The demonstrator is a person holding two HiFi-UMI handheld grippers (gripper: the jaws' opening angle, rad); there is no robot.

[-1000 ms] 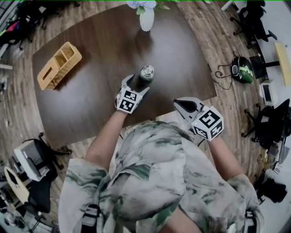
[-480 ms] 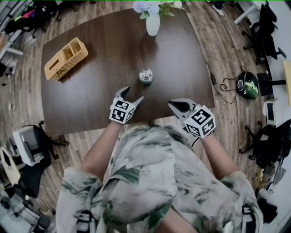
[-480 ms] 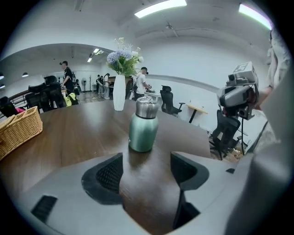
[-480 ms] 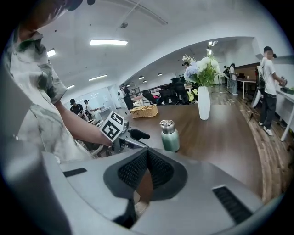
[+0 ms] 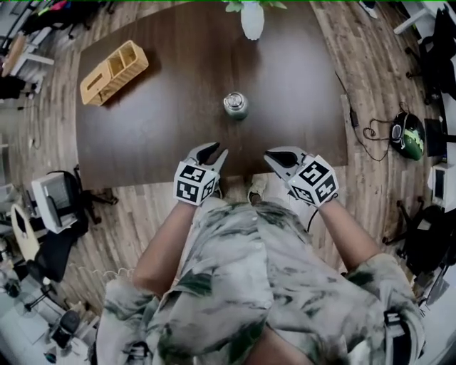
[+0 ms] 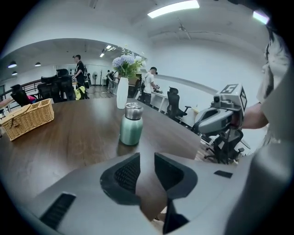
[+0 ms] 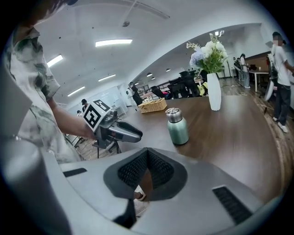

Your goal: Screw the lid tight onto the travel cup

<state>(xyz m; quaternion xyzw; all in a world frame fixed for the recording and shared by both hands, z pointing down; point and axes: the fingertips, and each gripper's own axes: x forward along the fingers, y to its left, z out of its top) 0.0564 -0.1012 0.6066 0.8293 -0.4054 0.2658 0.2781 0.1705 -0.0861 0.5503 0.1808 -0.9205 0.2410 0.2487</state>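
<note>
The green travel cup (image 5: 235,105) with its silver lid on top stands upright and alone in the middle of the dark table (image 5: 142,142). It also shows in the left gripper view (image 6: 131,124) and in the right gripper view (image 7: 177,125). My left gripper (image 5: 214,150) hangs over the table's near edge, well short of the cup. Its jaws have just been closing to a narrow gap (image 6: 147,170) with nothing between them. My right gripper (image 5: 274,155) is beside it at the near edge, shut and empty (image 7: 147,158).
A wicker basket (image 5: 114,71) sits at the table's far left corner. A white vase of flowers (image 5: 251,18) stands at the far edge behind the cup. Office chairs (image 5: 60,207) and a bag (image 5: 406,135) are on the wood floor around the table. People stand far off.
The left gripper has let go of the cup and drawn back to the table's near edge, and its jaws have narrowed. The right gripper has sunk a little. The cup has stayed put.
</note>
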